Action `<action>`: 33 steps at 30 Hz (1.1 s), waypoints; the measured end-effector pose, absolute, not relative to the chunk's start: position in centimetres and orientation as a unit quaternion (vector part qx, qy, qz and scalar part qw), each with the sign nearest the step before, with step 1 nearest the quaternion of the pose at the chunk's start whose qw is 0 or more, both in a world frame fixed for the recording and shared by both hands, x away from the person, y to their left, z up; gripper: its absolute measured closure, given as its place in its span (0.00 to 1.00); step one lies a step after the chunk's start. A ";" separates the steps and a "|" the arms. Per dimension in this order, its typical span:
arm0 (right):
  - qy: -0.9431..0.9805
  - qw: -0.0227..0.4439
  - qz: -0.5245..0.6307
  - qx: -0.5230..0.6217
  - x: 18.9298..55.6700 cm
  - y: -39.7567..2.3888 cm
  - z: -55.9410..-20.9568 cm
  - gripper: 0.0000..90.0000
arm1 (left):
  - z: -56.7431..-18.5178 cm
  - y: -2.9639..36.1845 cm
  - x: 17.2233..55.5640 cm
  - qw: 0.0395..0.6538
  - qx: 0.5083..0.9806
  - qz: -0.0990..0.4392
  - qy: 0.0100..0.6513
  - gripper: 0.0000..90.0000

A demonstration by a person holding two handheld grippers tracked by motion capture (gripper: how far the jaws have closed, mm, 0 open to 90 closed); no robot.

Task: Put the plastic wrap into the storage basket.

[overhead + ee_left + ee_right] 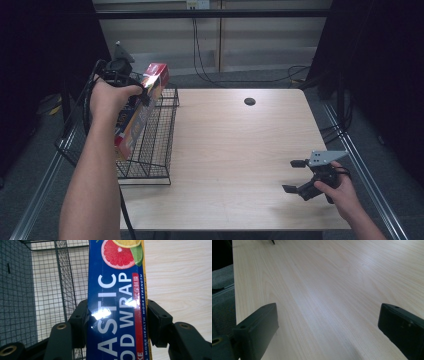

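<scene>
A long blue box of plastic food wrap (116, 302), printed with citrus slices, sits clamped between the two black jaws of my left gripper (117, 322). In the high view the same box (142, 107) hangs tilted over the black wire basket (159, 150) at the table's left edge, with my left gripper (137, 90) shut around its upper part. My right gripper (295, 176) rests low near the table's front right corner, its jaws wide apart. Bare wood shows between them in the right gripper view, where that gripper (327, 330) holds nothing.
The light wooden table (240, 150) has a round cable hole (249, 101) near its far edge. Dark curtains flank both sides, and cables run along the floor behind. The basket's wire mesh (47, 290) lies below and left of the box.
</scene>
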State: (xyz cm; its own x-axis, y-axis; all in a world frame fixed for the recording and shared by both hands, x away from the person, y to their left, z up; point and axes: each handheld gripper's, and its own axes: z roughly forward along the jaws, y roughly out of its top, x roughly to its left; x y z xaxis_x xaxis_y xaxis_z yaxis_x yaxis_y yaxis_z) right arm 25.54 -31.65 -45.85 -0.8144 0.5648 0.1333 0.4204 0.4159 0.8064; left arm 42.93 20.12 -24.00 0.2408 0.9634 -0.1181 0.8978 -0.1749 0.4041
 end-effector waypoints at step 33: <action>0.837 0.082 0.454 0.294 25.6 -31.6 -45.9 0.03 | -23.6 24.3 42.1 0.187 0.732 0.098 0.648 0.49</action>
